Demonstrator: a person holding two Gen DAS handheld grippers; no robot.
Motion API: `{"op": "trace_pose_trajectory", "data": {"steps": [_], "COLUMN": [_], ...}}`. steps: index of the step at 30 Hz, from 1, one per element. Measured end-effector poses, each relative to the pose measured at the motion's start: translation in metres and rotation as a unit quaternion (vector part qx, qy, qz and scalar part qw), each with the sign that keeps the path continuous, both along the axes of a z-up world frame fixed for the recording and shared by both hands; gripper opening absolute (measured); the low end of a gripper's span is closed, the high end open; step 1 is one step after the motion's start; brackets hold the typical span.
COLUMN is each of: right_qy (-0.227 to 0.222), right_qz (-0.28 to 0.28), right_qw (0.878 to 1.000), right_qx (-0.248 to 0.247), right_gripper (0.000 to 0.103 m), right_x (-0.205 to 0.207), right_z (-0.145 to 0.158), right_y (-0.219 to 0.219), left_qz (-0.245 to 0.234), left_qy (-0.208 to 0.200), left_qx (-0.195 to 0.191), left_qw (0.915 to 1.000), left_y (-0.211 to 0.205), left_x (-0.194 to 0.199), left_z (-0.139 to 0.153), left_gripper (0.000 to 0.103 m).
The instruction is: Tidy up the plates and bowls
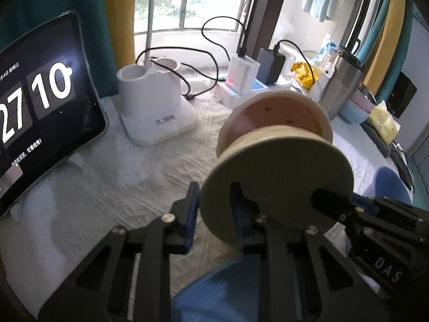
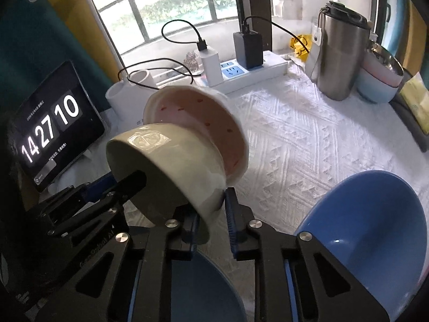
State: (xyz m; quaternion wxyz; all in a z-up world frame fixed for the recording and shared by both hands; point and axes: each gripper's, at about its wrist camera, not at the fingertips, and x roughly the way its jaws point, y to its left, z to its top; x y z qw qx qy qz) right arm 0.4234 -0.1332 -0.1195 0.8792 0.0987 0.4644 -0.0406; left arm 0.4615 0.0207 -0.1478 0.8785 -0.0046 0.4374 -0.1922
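White quilted cloth covers the bench (image 2: pixel 308 139), window behind at 12. Beige bowl (image 2: pixel 171 166) is tipped on its side with its mouth toward both cameras, and its base is tucked into the pink-lined bowl (image 2: pixel 214 123) just beyond it. Axis of the pair runs away from the fingers toward 12–1. Can't tell if the pink one touches the cloth or hangs off the beige one. Left gripper (image 1: pixel 214 198) is pinched narrow on the beige rim at the bowl's 9 o'clock edge, one finger inside and one outside. Right gripper (image 2: pixel 210 214) has the same narrow pinch on the rim at about 5 in its own view. So both hands are on the same bowl, neither nearer. My read: next move is lowering the nested pair, and it turns on keeping that axis from rolling further, since the pink bowl is only seated, not gripped, and could slide off. Blue bowl (image 2: pixel 362 228) sits open at 4 of the right fingers. A second blue dish (image 2: pixel 193 281) lies directly under them at 6, the likeliest landing spot. Clear of the path: tablet clock (image 2: pixel 53 134) at 9, white holder (image 1: pixel 150 102) at 11, power strip (image 2: pixel 254 72) at 12, steel tumbler (image 2: pixel 340 53) and pastel bowl stack (image 2: pixel 380 86) at 2
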Motion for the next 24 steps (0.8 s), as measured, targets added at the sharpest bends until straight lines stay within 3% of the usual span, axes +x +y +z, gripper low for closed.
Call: {"op": "trace_pose_trajectory", "data": {"steps": [9,24], "right_qy": [-0.021,-0.086], "right_qz": [-0.003,0.013], "right_qw": [1.000,0.995], "right_qx": [-0.010,-0.039], "right_gripper": [0.014,0.008], "right_x": [-0.002,-0.015], "right_z": [0.006,0.041], "right_y": [-0.001,0.003], "left_qz": [0.002,0.040], "left_qy": [-0.030,-0.063], "left_qx": [0.007,-0.023], "left_qw": [0.9995,0.9969], "left_y": [-0.004,0.004], "left_x": [-0.009,-0.025], "left_z": [0.007,0.034], "left_gripper": [0.022,0.021]}}
